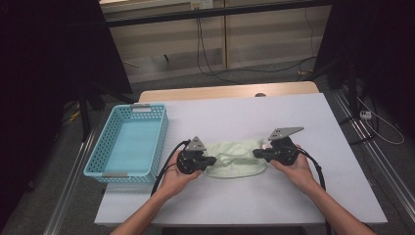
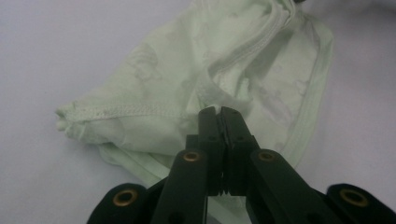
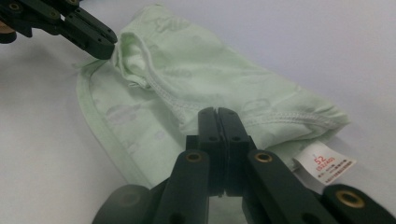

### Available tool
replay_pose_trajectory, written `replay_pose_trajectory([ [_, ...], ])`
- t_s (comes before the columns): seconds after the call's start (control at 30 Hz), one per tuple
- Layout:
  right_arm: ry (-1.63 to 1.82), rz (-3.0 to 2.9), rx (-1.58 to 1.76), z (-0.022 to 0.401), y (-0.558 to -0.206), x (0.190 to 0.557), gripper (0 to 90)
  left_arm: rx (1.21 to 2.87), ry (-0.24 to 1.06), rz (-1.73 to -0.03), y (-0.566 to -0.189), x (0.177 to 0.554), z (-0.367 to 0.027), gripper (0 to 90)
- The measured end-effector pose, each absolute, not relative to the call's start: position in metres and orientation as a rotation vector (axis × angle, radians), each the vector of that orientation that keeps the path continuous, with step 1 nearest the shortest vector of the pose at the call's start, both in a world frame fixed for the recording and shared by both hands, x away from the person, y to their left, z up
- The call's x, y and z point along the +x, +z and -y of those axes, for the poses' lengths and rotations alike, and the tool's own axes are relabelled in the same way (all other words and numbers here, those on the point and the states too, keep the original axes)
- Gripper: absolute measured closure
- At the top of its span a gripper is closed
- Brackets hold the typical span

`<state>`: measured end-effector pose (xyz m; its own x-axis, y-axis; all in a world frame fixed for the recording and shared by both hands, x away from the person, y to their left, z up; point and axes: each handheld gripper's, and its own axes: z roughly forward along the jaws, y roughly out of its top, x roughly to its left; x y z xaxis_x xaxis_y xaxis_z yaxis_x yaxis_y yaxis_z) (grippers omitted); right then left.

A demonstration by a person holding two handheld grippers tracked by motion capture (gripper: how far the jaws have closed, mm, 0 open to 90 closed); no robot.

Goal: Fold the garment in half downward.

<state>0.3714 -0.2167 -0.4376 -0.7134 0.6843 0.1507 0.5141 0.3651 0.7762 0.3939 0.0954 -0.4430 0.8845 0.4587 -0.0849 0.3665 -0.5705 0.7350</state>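
White tabletop [image 1: 293, 122] bears a blue basket [image 1: 128, 142] beside green cloth [image 1: 235, 159], both tongs pinching it.

Blue perforated basket [image 1: 128, 143] sits at the left edge of the white-topped desk [image 1: 293, 196], near its front-left corner, long side running front to back. Black cables [image 1: 205, 54] trail over the grey floor [image 1: 235, 73] beyond the far edge.

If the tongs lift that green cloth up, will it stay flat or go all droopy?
Probably droopy. The green cloth is thin and already lies in soft folds and wrinkles, so it would likely sag between the left tongs and the right tongs. It looks light, since it bunches easily. It probably won't slide away: both tongs are shut on its fabric.
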Motion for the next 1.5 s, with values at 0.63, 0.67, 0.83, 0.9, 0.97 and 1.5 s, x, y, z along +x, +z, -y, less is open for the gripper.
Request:
replay_pose_trajectory([
  [0.63,1.263,-2.453,1.056,0.215,-0.441,0.361,73.9,2.216,0.146,-0.588,-0.441,0.389,-0.099,60.1],
  [0.67,1.268,-2.449,1.058,0.215,-0.44,0.361,73.3,2.214,0.146,-0.589,-0.441,0.389,-0.099,59.0],
  [0.83,1.264,-2.47,1.032,0.209,-0.44,0.36,69.8,2.22,0.155,-0.558,-0.44,0.385,-0.095,52.4],
  [0.9,1.27,-2.481,1.027,0.207,-0.441,0.36,69.3,2.214,0.156,-0.552,-0.439,0.384,-0.093,51.5],
  [0.97,1.251,-2.496,1.023,0.205,-0.442,0.359,71.6,2.22,0.168,-0.544,-0.439,0.382,-0.092,51.7],
  [1.5,1.197,-2.562,0.993,0.202,-0.445,0.354,90.0,2.302,0.173,-0.458,-0.45,0.372,-0.075,61.7],
])
